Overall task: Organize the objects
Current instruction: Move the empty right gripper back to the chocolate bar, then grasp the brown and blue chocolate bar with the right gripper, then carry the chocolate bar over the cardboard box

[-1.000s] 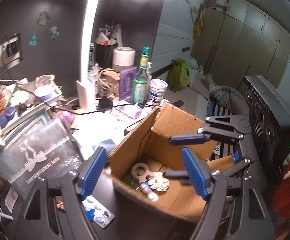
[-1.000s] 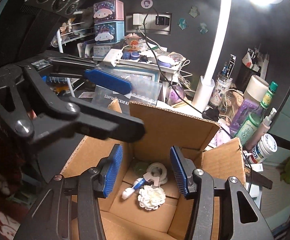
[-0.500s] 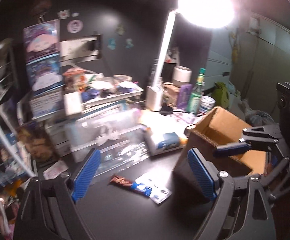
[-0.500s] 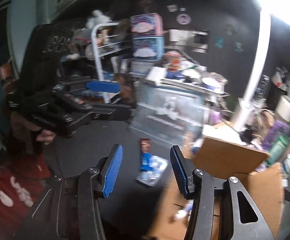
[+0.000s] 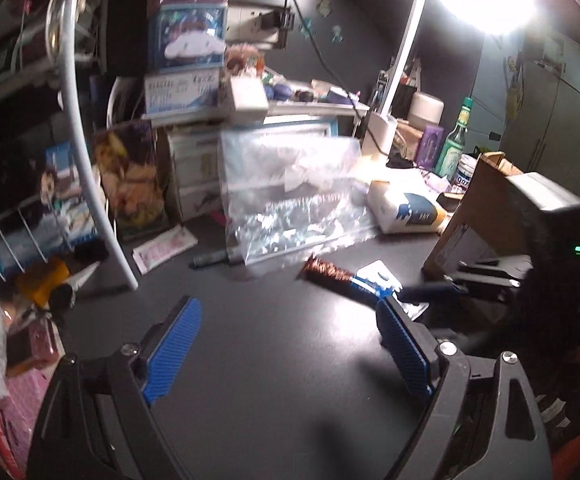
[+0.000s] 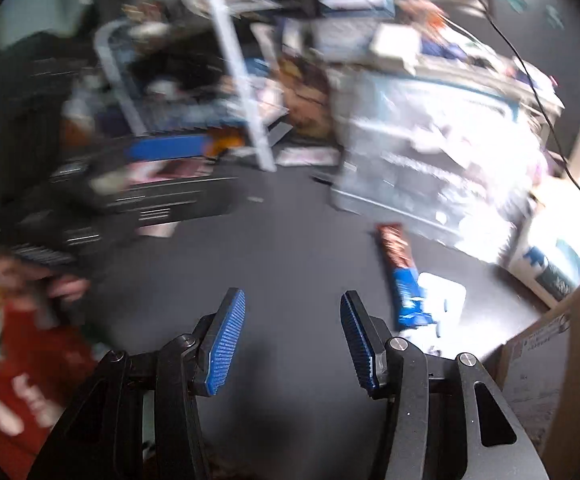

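Note:
A snack bar (image 5: pixel 332 271) in a brown and blue wrapper lies on the dark desktop (image 5: pixel 273 360), with a white blister pack of pills (image 5: pixel 380 274) touching its blue end. My left gripper (image 5: pixel 287 308) hovers open and empty over bare desk, the bar just ahead of its right finger. The right gripper (image 6: pixel 292 300) is also open and empty, with the bar (image 6: pixel 398 260) and blister pack (image 6: pixel 442 292) ahead to its right. The cardboard box (image 5: pixel 486 208) stands at the right. In the left wrist view the right gripper (image 5: pixel 456 278) sits low beside the box. The right wrist view is blurred.
A clear plastic bag (image 5: pixel 290 200) and a tissue pack (image 5: pixel 406 208) lie behind the bar. A white wire rack (image 5: pixel 85 160), drawers and bottles (image 5: pixel 456 148) crowd the back and left. A pen (image 5: pixel 209 258) lies near the bag. A person's hand (image 6: pixel 65 288) holds the left gripper (image 6: pixel 169 172).
Both grippers swung left away from above the open box and came down over the dark desktop. The left jaws stand wider than a second ago. The snack bar and blister pack now lie ahead.

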